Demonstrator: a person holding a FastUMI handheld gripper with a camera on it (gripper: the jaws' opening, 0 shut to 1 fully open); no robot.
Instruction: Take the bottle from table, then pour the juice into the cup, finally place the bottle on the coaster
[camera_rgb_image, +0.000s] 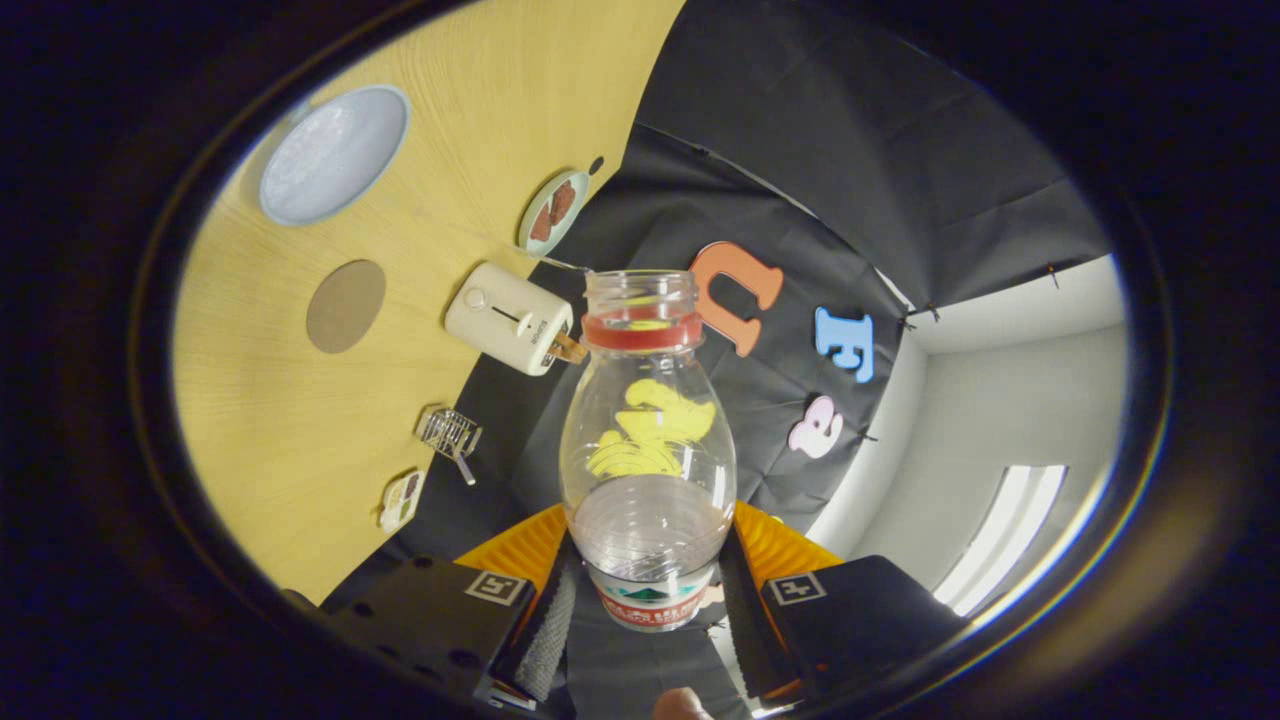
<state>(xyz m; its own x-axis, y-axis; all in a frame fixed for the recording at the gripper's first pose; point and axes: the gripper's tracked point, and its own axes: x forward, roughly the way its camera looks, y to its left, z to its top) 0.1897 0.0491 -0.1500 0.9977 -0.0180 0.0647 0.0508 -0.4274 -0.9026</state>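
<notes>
My gripper (648, 590) is shut on a clear plastic bottle (648, 450), both fingers pressing on its lower body near the label. The bottle has a red ring at the neck and no cap, and its open mouth points straight ahead, away from the fingers. It is lifted off the table and I see little or no liquid inside. The view is rolled, so the wooden table (270, 420) stands along one side. A round brown coaster (345, 305) lies flat on it, well off to the side of the bottle.
A light blue plate (335, 153) lies beyond the coaster. A white toaster (510, 318) stands near the table's edge, close to the bottle's neck. A small plate with brown food (553, 212), a little wire rack (450, 432) and a small dish (402, 500) line that edge.
</notes>
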